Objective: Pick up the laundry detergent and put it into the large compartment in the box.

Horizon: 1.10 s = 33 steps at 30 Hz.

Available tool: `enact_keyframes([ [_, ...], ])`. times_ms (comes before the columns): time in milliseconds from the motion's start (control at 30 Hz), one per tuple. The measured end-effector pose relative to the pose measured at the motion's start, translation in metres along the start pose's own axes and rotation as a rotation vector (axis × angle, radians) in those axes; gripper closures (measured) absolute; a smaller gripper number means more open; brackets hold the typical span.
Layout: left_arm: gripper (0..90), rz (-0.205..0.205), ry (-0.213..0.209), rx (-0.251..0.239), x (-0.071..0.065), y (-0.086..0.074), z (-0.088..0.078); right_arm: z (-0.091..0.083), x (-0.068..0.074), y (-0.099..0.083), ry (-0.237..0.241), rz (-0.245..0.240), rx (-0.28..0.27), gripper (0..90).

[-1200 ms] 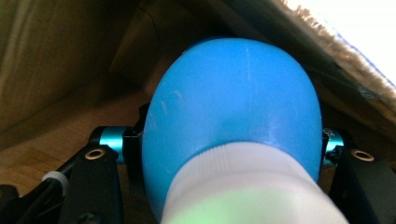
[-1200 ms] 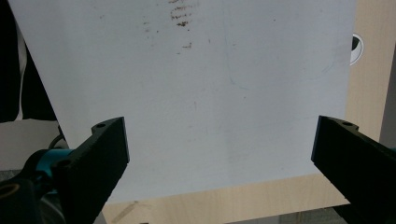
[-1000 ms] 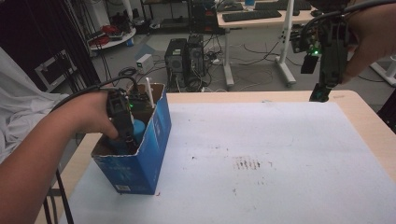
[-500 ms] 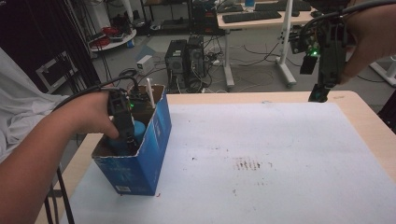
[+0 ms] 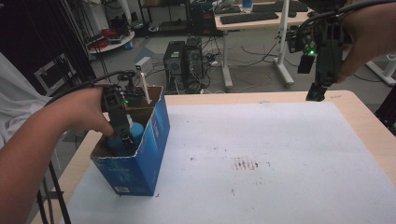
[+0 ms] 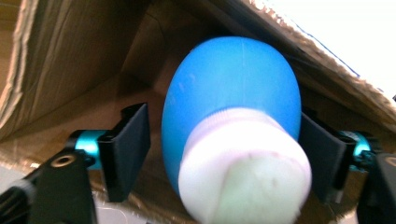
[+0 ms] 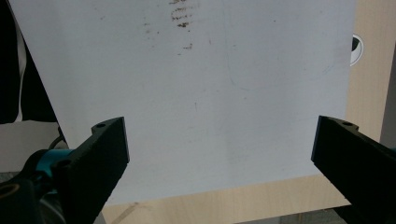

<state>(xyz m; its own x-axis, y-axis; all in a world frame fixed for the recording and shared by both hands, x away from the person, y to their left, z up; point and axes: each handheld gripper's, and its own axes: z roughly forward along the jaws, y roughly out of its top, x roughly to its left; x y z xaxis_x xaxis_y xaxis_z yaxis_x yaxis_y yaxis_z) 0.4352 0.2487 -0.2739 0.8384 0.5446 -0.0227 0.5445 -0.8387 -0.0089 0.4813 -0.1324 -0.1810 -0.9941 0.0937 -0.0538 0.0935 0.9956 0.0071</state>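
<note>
Landmark: blue cardboard box (image 5: 140, 154), open-topped, glossy printed blue outside, raw brown corrugated board inside, standing at the left edge of the table.

1. Blue bottle (image 6: 233, 102). Smooth, rounded, egg-shaped plastic body; broad white cap (image 6: 243, 163) of matte plastic, cylindrical, facing the camera in the left gripper view. Lies inside the box, down between its brown walls; in the high view its blue top (image 5: 133, 133) shows just below the box rim.

2. Left gripper (image 6: 224, 149). Black, flat-faced, angular jaws with turquoise metal fittings, reaching down into the box. The jaws have just been opening; they stand on either side of the bottle, the left one clear of it by a visible gap, the right one close against its flank, contact not certain. In the high view the gripper (image 5: 122, 135) sits inside the box mouth, held by a hand.

3. White stick (image 5: 145, 91). Thin, straight, rising tilted from the far end of the box.

4. Right gripper (image 5: 318, 95). Black, held aloft well away from the box, over the far right corner of the table. Jaws spread wide, nothing between them.

5. Table cover (image 5: 280, 154). Flat white sheet, lightly scuffed, with a patch of brown marks (image 5: 245, 163) to the right of the box; pale wood table (image 5: 369, 135) showing around it.
</note>
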Motion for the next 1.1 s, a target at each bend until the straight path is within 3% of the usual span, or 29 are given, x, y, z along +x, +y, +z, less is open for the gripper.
enact_keyframes([
  [333,17.1,0.008,-0.004,-0.027,-0.004,-0.007,-0.023,0.000,0.000,0.002,0.006,-0.003,-0.003,3.1],
  [533,15.7,0.013,0.011,-0.035,-0.007,-0.008,-0.034,0.001,0.001,0.003,0.009,0.004,0.005,3.1],
  [600,10.9,0.020,0.031,-0.028,-0.010,-0.008,-0.040,0.001,0.000,0.002,0.008,0.001,0.004,3.1],
  [700,9.7,0.027,0.026,-0.032,-0.011,-0.007,-0.045,0.001,0.000,0.002,0.009,0.001,0.004,3.1],
  [900,5.8,0.060,0.047,-0.033,-0.016,-0.001,-0.062,0.000,0.000,0.001,0.011,0.003,0.002,3.1],
  [1100,4.6,0.126,0.058,-0.037,-0.028,0.015,-0.080,0.001,0.000,0.001,0.008,-0.004,0.000,3.1],
])
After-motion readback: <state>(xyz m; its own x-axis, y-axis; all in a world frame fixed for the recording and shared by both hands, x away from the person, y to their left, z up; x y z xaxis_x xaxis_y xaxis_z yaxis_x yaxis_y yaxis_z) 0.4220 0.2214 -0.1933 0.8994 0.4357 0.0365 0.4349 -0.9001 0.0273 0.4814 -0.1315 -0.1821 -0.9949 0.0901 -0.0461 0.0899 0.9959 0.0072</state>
